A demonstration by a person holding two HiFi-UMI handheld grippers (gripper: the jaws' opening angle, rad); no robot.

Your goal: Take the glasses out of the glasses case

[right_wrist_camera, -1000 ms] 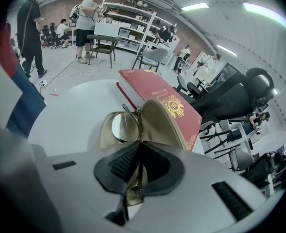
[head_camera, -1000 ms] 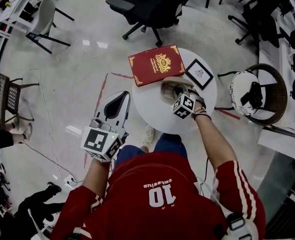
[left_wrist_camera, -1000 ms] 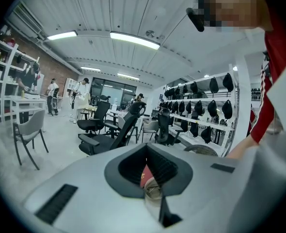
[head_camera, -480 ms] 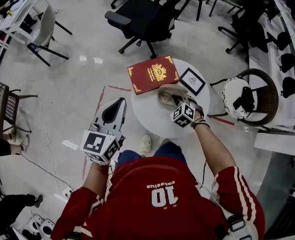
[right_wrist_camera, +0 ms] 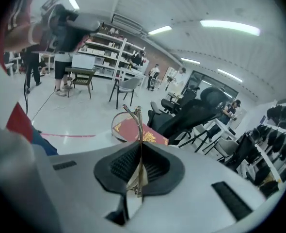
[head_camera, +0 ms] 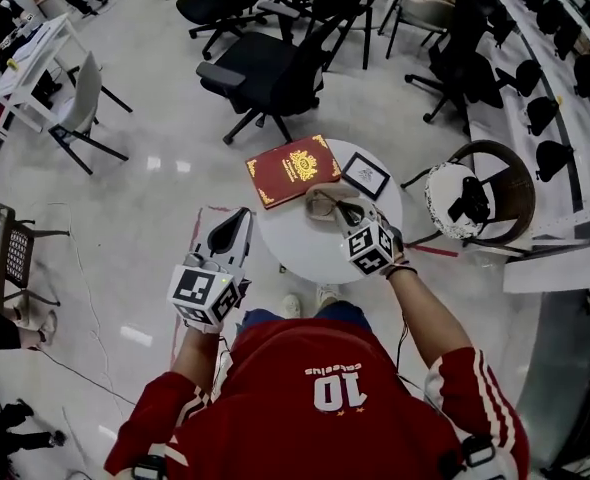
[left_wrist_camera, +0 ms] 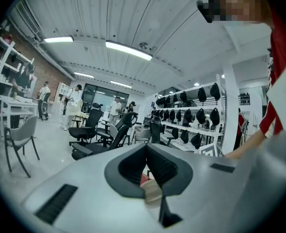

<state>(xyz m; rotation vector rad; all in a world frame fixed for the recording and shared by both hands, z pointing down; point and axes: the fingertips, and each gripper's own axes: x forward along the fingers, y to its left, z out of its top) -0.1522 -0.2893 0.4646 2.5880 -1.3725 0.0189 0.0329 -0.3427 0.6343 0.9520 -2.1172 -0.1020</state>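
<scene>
Thin metal-framed glasses (right_wrist_camera: 129,125) stand edge-on between the jaws of my right gripper (right_wrist_camera: 139,171), which is shut on their frame. In the head view the right gripper (head_camera: 348,215) reaches over the round white table (head_camera: 305,253), and the glasses (head_camera: 323,205) sit at its tips, over the beige glasses case (head_camera: 313,194). I cannot tell whether the glasses touch the case. My left gripper (head_camera: 239,215) hangs off the table's left edge, shut, with nothing in it. Its own view shows the left gripper (left_wrist_camera: 147,165) with both pads together.
A red book (head_camera: 292,169) with gold print and a small black-framed picture (head_camera: 365,175) lie on the far side of the table. Black office chairs (head_camera: 265,73) stand beyond it. To the right is a round wicker chair (head_camera: 480,196). A red tape line (head_camera: 200,238) marks the floor.
The head view has pulled back, so the table looks smaller. My right gripper stays shut on the glasses by the case. The left gripper stays beside the table.
</scene>
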